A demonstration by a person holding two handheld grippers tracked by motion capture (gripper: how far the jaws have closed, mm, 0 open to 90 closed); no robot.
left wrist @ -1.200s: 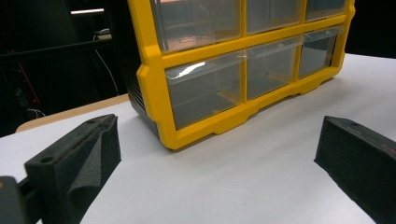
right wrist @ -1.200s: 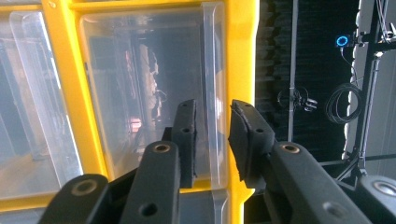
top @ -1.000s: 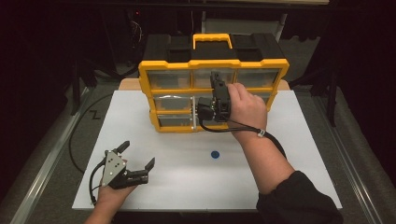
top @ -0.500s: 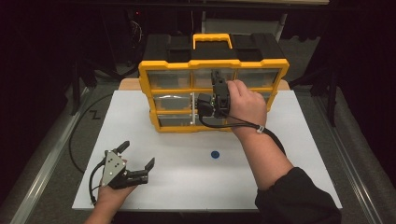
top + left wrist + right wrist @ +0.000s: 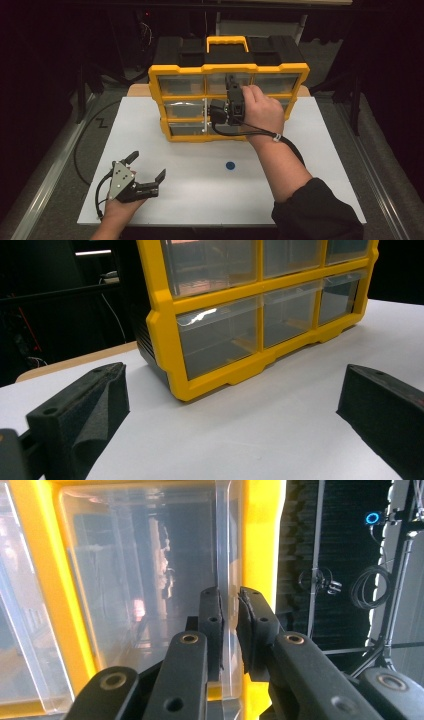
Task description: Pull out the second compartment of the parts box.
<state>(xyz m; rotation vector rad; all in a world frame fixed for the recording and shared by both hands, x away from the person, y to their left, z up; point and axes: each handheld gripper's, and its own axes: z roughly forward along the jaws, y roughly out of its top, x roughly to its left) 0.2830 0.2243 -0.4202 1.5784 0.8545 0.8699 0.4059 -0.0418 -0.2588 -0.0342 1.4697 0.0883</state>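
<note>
From above, the yellow-framed plastic organiser box (image 5: 227, 102) with clear drawers stands upright at the far edge of the white table (image 5: 310, 165). The right tongs (image 5: 231, 82) meet its top middle drawer; the left tongs (image 5: 148, 170) rest apart near a blue dot (image 5: 230, 165). The left gripper view shows glossy drawer fronts (image 5: 220, 337) between wide matte jaws. In the right gripper view, the tongs (image 5: 230, 617) have been closing and now clamp the clear drawer's thin edge (image 5: 226, 555).

the organizer box (image 5: 200, 97) stands at the far side of the white sheet (image 5: 310, 165); a small dot (image 5: 230, 165) lies before it.
</note>
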